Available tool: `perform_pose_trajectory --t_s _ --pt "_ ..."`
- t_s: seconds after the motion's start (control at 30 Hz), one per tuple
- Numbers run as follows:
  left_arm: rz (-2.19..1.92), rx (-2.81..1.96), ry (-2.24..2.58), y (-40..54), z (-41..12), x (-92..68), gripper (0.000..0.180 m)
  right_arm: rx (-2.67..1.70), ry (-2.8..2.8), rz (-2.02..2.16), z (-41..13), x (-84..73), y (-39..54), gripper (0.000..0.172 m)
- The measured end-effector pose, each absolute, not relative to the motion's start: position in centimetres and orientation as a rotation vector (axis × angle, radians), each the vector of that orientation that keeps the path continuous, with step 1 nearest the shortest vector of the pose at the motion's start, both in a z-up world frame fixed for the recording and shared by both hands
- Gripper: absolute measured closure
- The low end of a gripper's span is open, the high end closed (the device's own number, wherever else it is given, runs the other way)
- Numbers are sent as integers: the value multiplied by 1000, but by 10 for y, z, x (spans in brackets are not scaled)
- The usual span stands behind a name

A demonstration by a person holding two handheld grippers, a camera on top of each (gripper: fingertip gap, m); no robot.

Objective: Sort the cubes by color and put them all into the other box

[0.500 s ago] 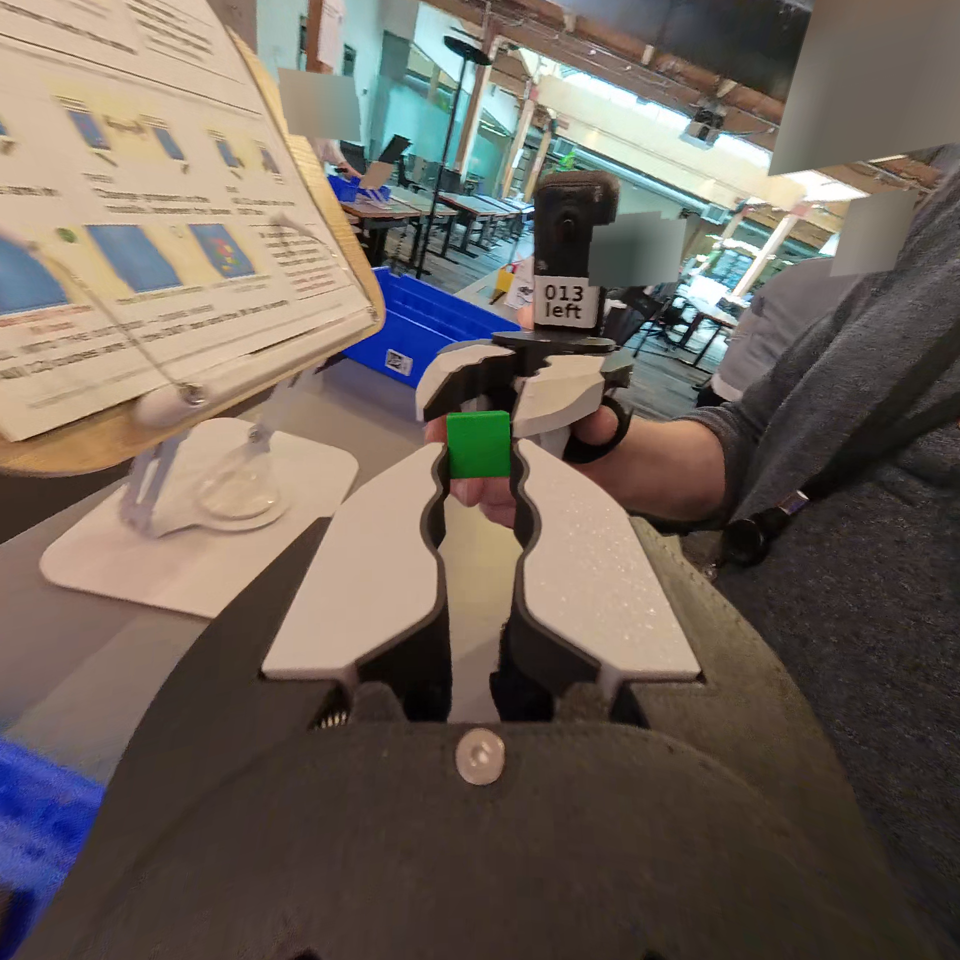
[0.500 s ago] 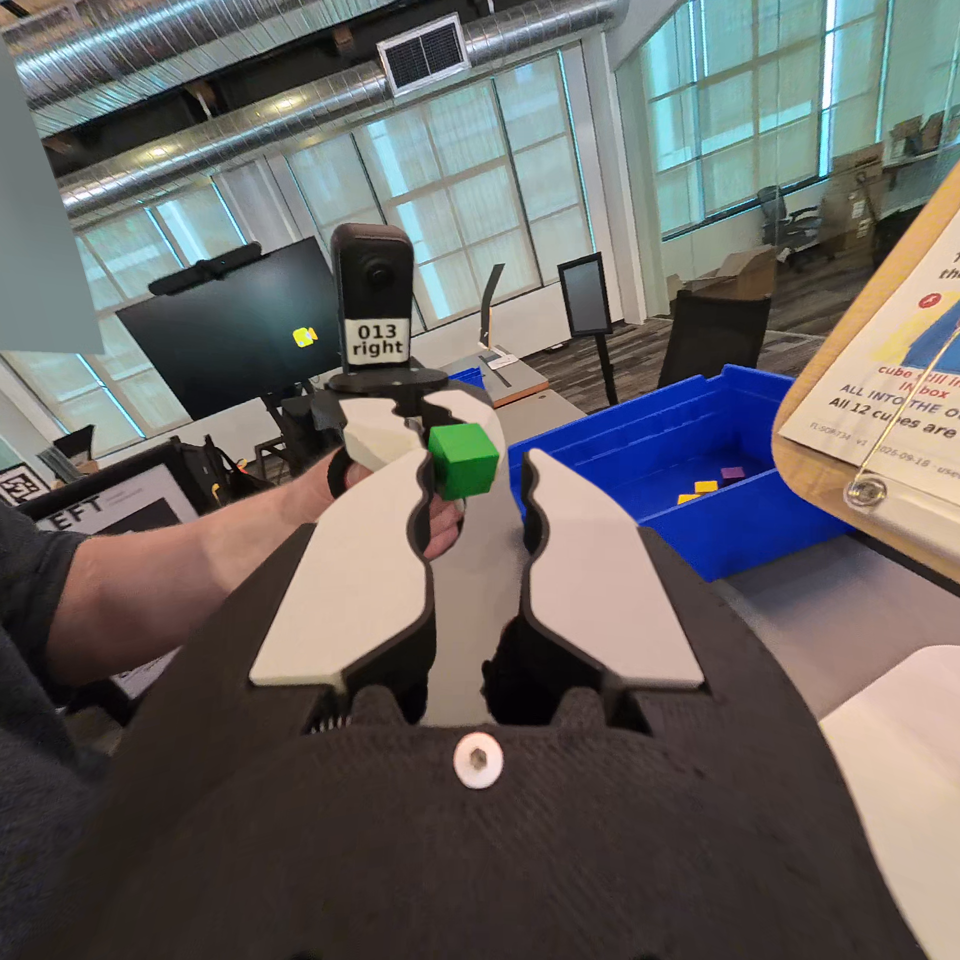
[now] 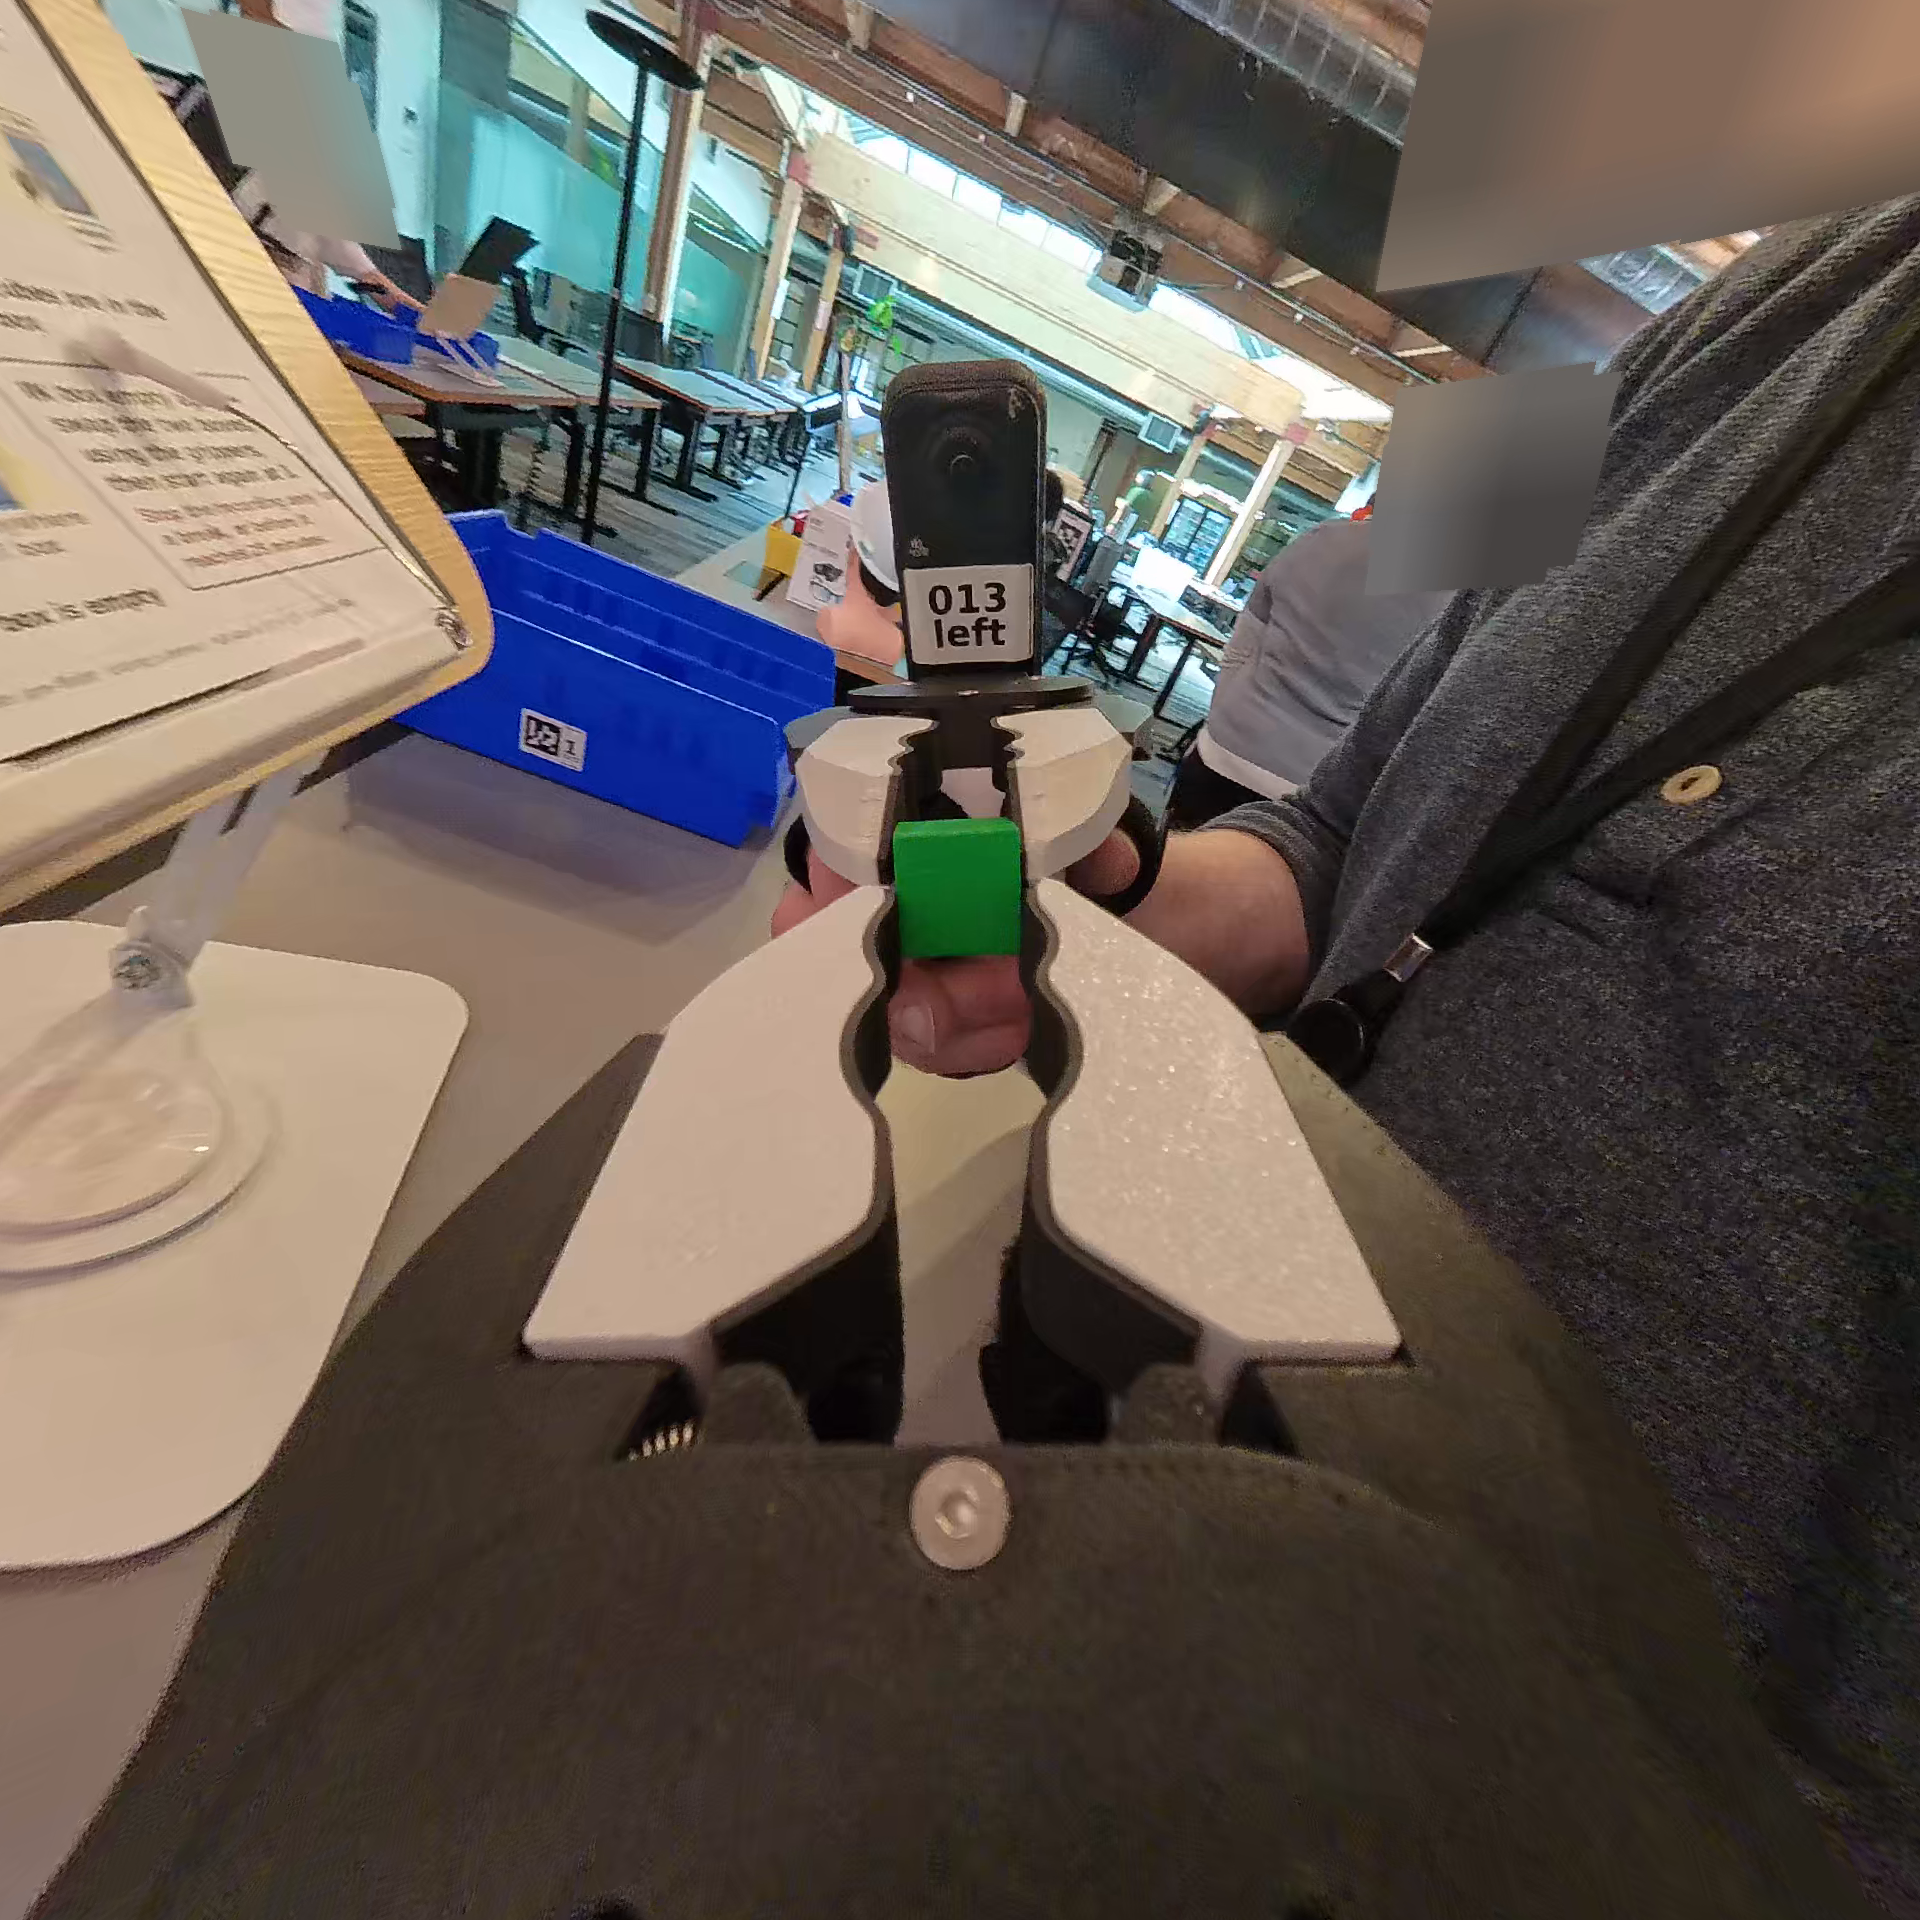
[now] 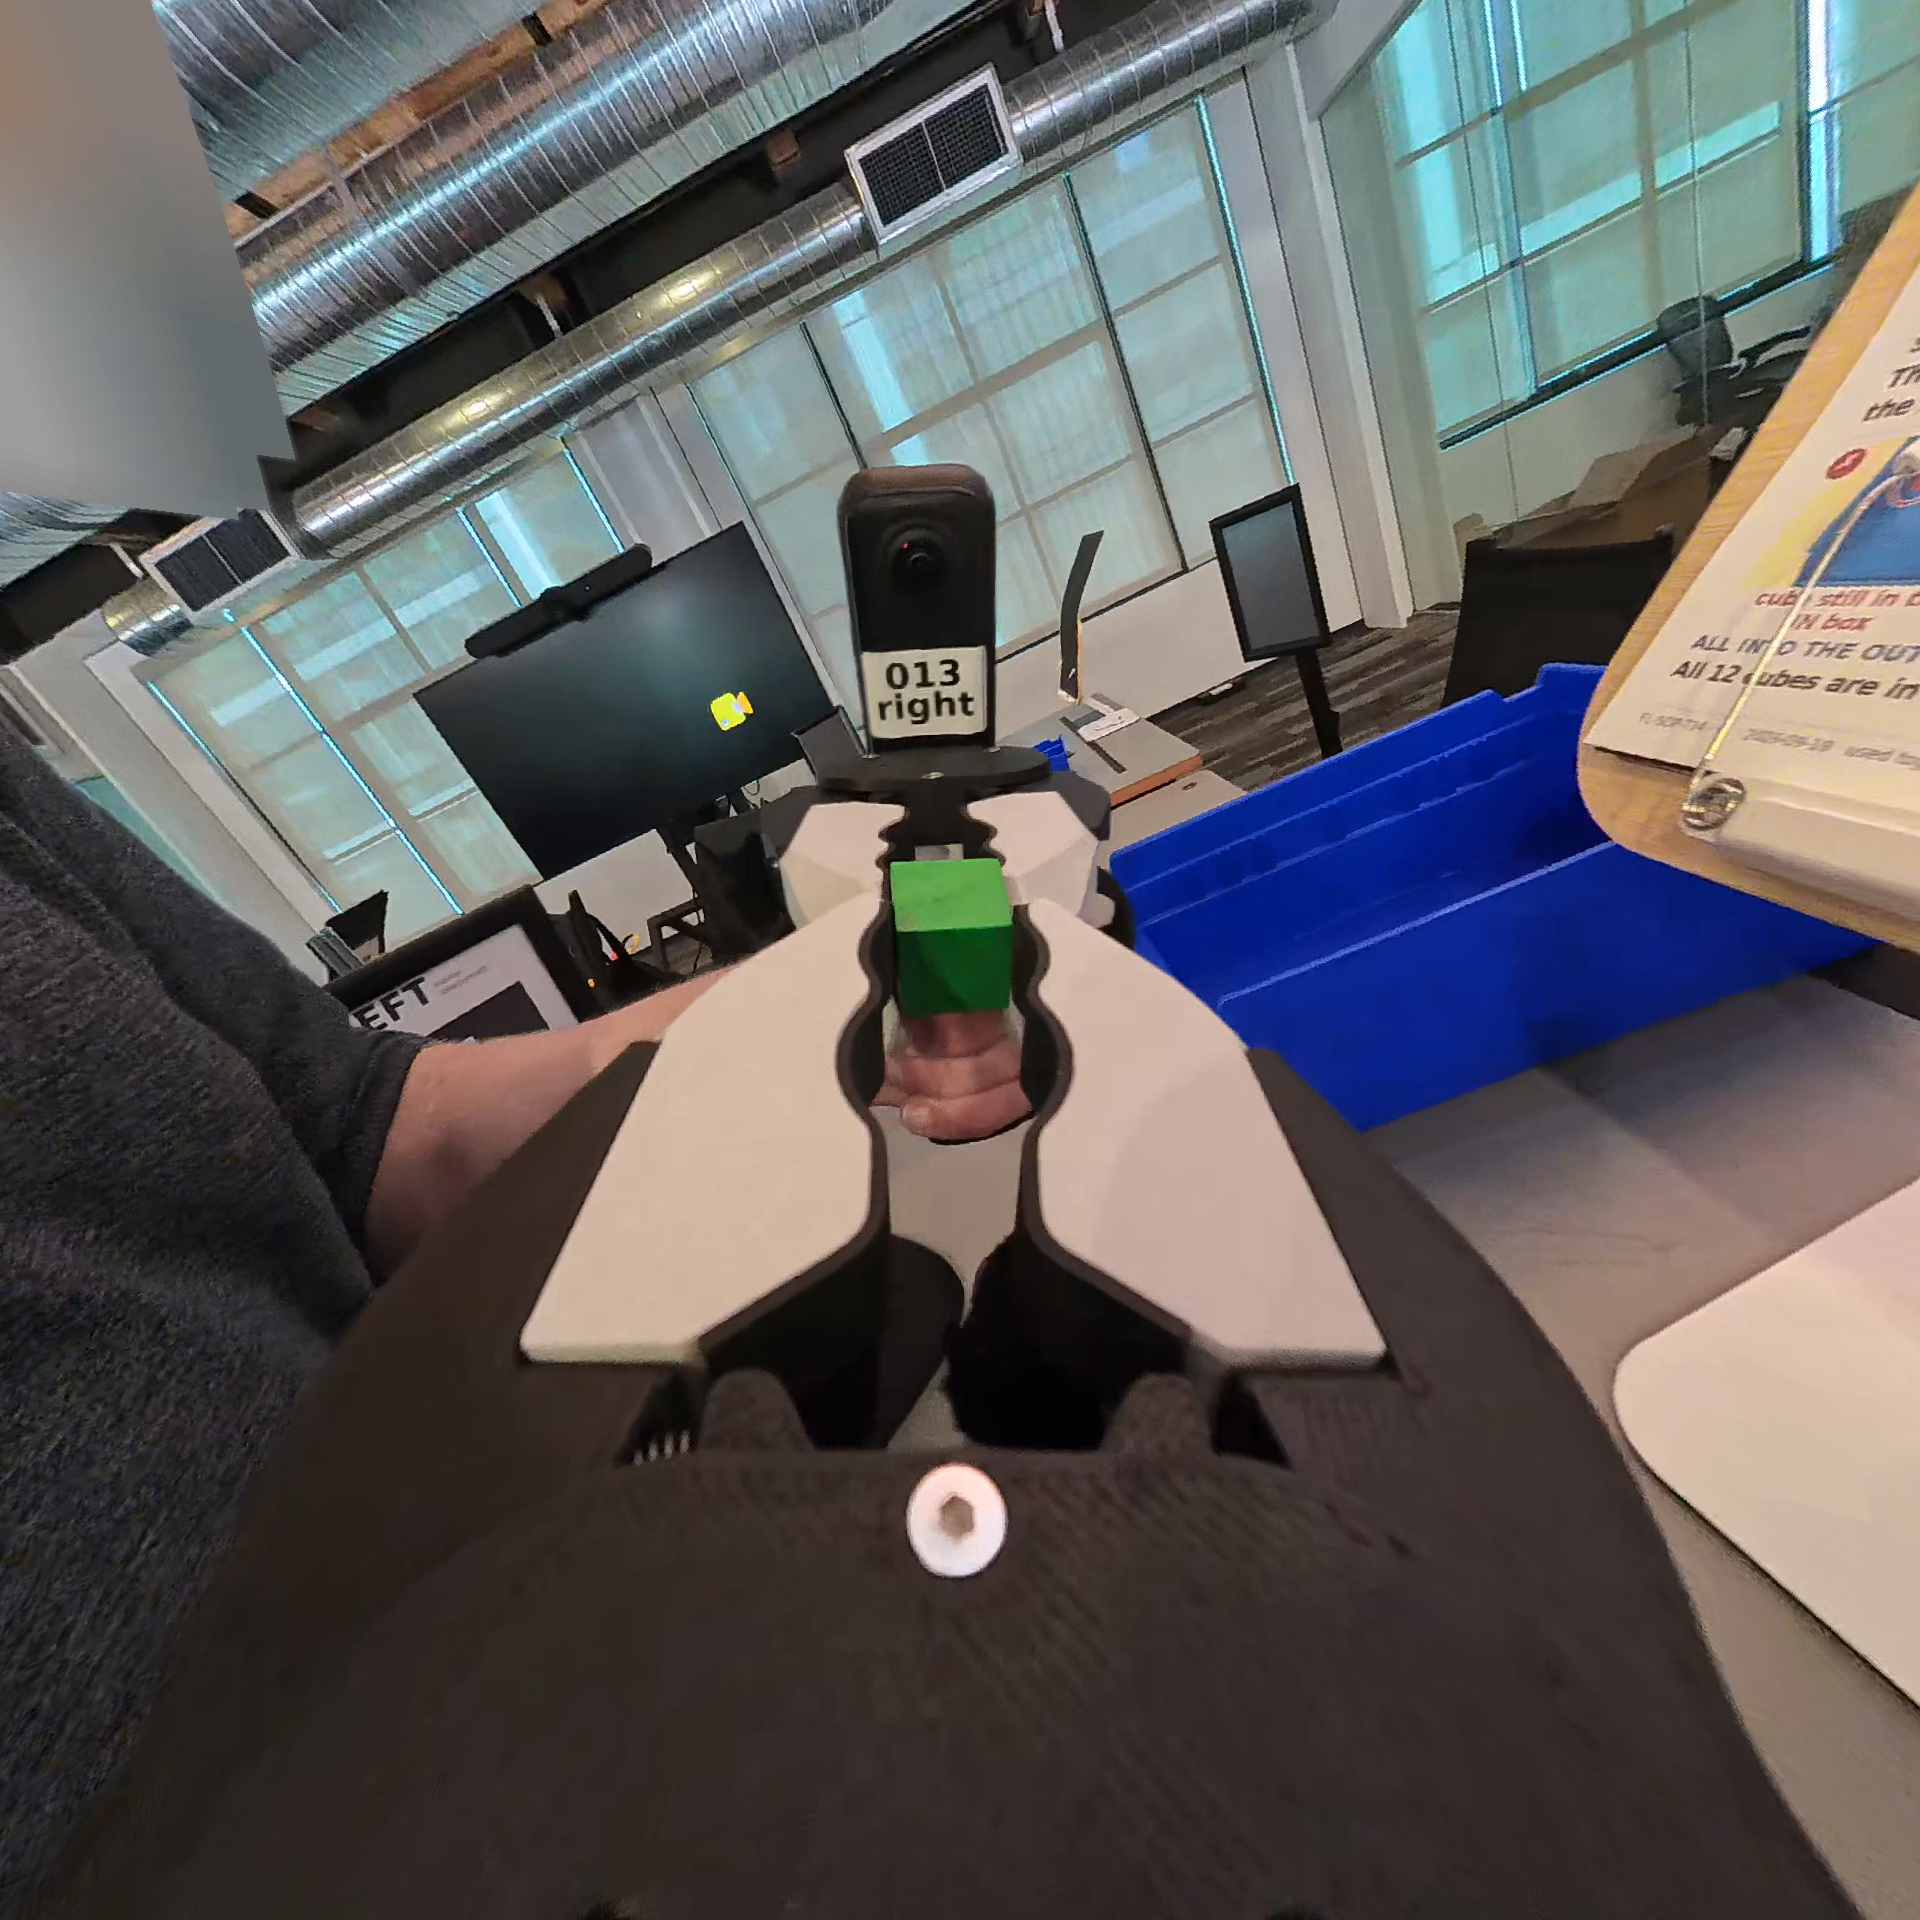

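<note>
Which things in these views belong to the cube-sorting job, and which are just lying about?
Job: green cube, left gripper, right gripper, blue box, other blue box.

Lying about: instruction sheet stand, black screen, floor lamp.

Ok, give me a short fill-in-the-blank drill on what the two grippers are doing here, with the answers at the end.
1. The left gripper and the right gripper meet tip to tip, both clamped on the same ___.
2. The colour of that cube is ___.
3. The box on the table beside the right gripper is ___.

Missing words: cube; green; blue
</note>
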State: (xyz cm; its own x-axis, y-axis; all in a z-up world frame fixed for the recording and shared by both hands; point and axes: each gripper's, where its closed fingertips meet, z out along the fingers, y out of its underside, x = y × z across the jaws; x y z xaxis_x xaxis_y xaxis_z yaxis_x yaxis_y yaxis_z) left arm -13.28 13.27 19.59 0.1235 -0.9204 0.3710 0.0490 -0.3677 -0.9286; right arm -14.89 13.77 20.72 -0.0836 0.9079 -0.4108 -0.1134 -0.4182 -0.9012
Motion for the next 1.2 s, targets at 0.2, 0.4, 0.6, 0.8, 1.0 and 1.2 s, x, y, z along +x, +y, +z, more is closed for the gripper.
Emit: perform_pose_trajectory --t_s 0.2,0.4,0.6,0.8,1.0,1.2 --pt "-1457 -1505 903 135 197 -109 159 -1389 -891 1576 207 -125 140 151" --pt "-1449 -1462 831 147 212 -103 160 -1386 -805 1462 221 -83 162 151" --pt "-1306 -1541 771 160 204 -132 180 -1558 -589 973 221 61 278 150" --pt "-1156 -1668 637 175 184 -172 180 -1808 -425 413 175 223 405 151" --pt "-1077 -1732 483 190 170 -209 180 -2052 -449 373 87 255 469 150" --pt "-982 -1799 416 197 158 -232 180 -2304 -553 301 13 253 491 150"
